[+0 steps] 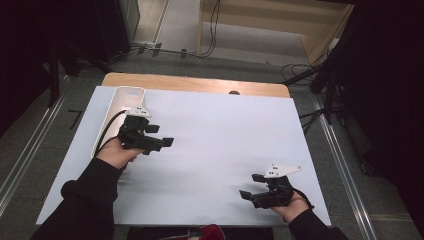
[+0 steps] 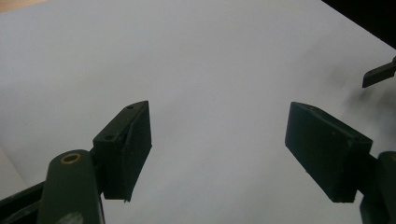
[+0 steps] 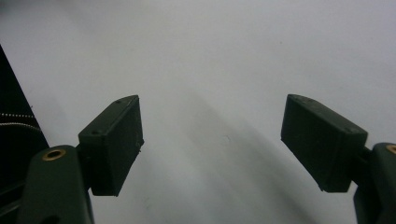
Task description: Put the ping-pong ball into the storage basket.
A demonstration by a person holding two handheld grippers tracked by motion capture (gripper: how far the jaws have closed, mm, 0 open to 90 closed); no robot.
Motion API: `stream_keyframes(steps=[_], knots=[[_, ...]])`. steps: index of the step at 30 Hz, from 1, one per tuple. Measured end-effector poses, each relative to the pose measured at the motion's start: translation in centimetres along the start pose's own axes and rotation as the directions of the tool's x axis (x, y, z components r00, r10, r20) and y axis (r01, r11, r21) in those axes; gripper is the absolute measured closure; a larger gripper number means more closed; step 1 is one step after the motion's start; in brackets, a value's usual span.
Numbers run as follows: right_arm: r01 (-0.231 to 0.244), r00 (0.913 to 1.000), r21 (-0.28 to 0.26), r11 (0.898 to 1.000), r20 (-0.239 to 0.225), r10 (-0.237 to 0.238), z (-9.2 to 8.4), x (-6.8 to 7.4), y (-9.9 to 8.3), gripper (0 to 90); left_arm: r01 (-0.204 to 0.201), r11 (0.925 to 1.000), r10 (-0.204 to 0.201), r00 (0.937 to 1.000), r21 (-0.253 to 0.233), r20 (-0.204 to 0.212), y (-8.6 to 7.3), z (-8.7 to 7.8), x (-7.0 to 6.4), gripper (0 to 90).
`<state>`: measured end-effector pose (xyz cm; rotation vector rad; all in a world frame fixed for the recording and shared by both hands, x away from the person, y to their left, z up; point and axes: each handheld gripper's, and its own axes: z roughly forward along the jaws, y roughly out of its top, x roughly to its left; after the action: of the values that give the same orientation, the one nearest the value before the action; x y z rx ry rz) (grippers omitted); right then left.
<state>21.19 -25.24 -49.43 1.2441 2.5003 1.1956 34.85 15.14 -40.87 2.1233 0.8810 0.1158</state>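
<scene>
A pale sheet (image 1: pixel 215 150) covered most of the wooden worktop (image 1: pixel 200 82), whose far edge showed bare beyond it. The left gripper (image 1: pixel 161 136) hovered over the left part of the sheet, held in the person's left hand (image 1: pixel 117 154), its jaws spread wide with nothing between them (its own view showed plain sheet in the gap). Just behind it a white tray (image 1: pixel 122 97) lay along the sheet's left edge. The right gripper (image 1: pixel 251 186) sat near the front right corner, well apart from the left one, jaws likewise parted and empty, in the right hand (image 1: pixel 290 206).
</scene>
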Motion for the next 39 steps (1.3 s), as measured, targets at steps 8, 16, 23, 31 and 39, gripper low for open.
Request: stream_keyframes(steps=[8,16,23,31,39], knots=[[-0.004,1.0,-0.001,1.0,-0.002,0.004,0.0,0.0,0.0,19.6,-0.01,1.0,0.01,1.0,-0.001,0.0,-1.0,0.2,-0.2,23.2],[-0.005,1.0,0.001,1.0,-0.001,0.005,0.0,0.0,0.0,19.5,-0.032,0.9995,0.032,0.9993,0.003,0.018,-1.8,0.4,-0.7,23.3],[-0.006,1.0,0.0,1.0,-0.002,0.006,0.0,0.0,0.0,19.5,-0.043,0.9991,0.043,0.9987,-0.002,0.026,-2.7,0.5,-0.9,23.2],[-0.006,1.0,0.001,1.0,0.0,0.006,0.0,0.0,0.0,19.6,-0.082,0.9965,0.083,0.9949,-0.018,0.058,-3.7,0.3,-1.5,23.2],[-0.01,0.9999,0.001,1.0,0.002,0.01,0.0,0.0,0.0,19.5,-0.147,0.9888,0.148,0.987,-0.028,0.062,-4.7,0.1,-2.3,23.3]])
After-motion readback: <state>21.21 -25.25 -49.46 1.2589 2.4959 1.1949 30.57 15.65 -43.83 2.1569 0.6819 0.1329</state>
